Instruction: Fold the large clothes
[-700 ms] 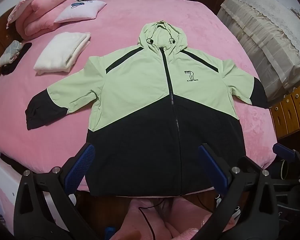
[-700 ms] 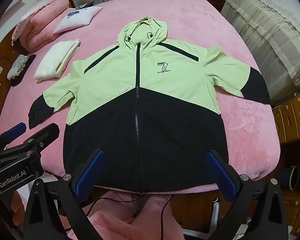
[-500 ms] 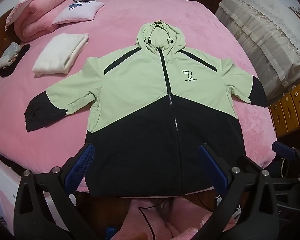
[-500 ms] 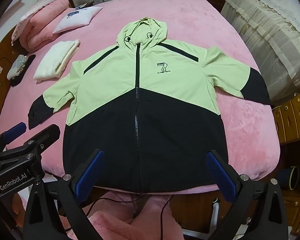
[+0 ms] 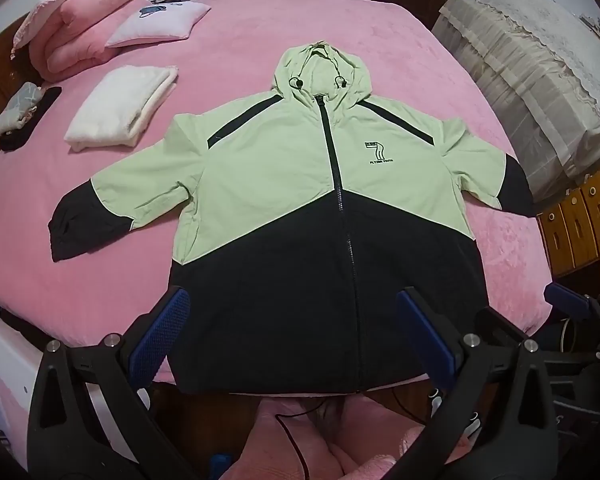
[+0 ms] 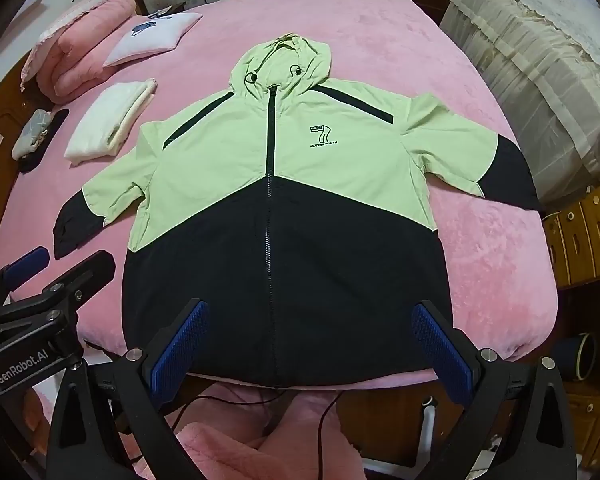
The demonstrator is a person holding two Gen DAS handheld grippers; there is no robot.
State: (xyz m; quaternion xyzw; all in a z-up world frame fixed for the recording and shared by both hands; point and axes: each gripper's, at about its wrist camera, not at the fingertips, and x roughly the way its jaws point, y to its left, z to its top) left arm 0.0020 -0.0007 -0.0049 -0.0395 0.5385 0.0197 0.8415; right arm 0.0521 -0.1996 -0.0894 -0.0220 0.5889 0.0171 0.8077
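Almost nothing has changed over the last moment: compared with the frames just before, the view has only drifted slightly and the garment lies exactly as it did, so folding has not begun. Going from the left, a rolled pink quilt (image 5: pixel 80 16), a pale lilac printed cushion (image 5: pixel 160 24) and a folded cream-white towel (image 5: pixel 120 110) sit on the far left part of the pink plush bed (image 5: pixel 380 28), well apart from the work. The left gripper (image 5: pixel 292 332) hovers above the near edge of the bed with its blue-padded jaws spread wide and nothing between them. In the middle, the large hooded jacket, light green above and black below (image 6: pixel 284 184), lies flat and face up, zipped, hood toward the far side, both sleeves spread outward, and its black hem at the bed's near edge. The right gripper (image 6: pixel 312 344) hangs likewise over the hem, jaws fully apart and empty, not touching the cloth. At the far right stands a piece of furniture under a lace-trimmed cream cover (image 6: pixel 540 80). Judged from this, the jacket is laid out ready and both grippers are poised for a first grasp, most likely of a sleeve or a side edge.
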